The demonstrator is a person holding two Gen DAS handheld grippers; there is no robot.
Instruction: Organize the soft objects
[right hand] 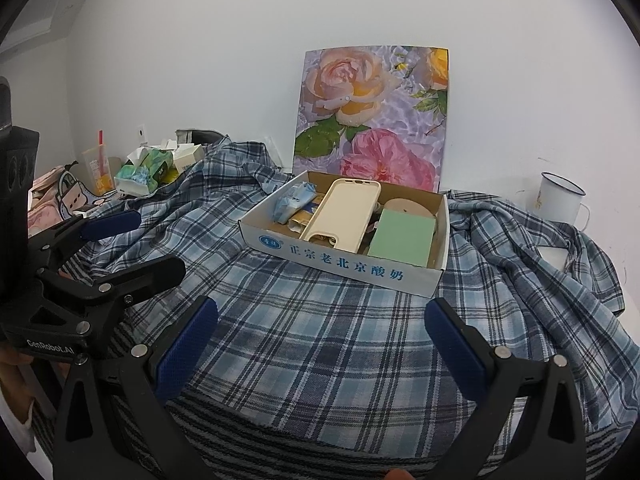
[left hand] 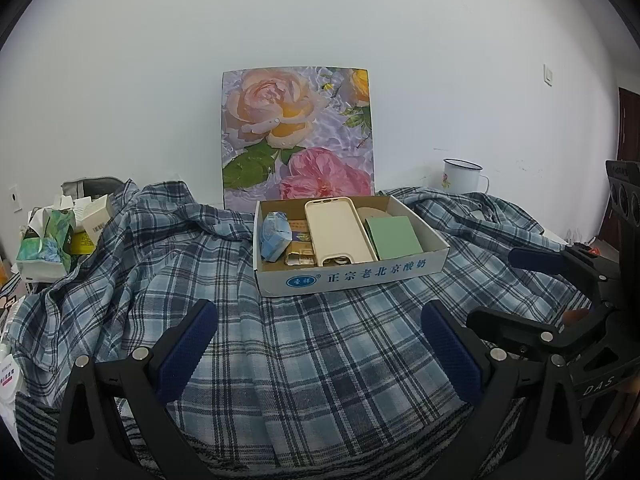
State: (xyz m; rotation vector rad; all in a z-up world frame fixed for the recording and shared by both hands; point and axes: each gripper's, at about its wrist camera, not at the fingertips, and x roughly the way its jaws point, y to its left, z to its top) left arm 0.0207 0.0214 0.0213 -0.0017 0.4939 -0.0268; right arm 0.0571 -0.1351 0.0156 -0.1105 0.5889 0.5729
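A blue plaid shirt [left hand: 320, 344] lies spread and rumpled over the table; it also shows in the right wrist view [right hand: 320, 320]. A striped grey cloth [right hand: 248, 440] lies under its near edge. A shallow cardboard box [left hand: 352, 276] sits on the shirt, also seen in the right wrist view [right hand: 344, 268]. It holds a cream phone case [left hand: 338, 230], a green pad [left hand: 394, 236] and a blue packet [left hand: 274, 236]. My left gripper [left hand: 320, 340] is open and empty above the shirt. My right gripper [right hand: 320, 340] is open and empty beside it.
A rose picture [left hand: 298, 132] leans on the wall behind the box. A white enamel mug [left hand: 462, 176] stands at the back right. A tissue pack [left hand: 46, 246] and small boxes [left hand: 94, 214] crowd the left edge. A drink cup [right hand: 96, 170] stands far left.
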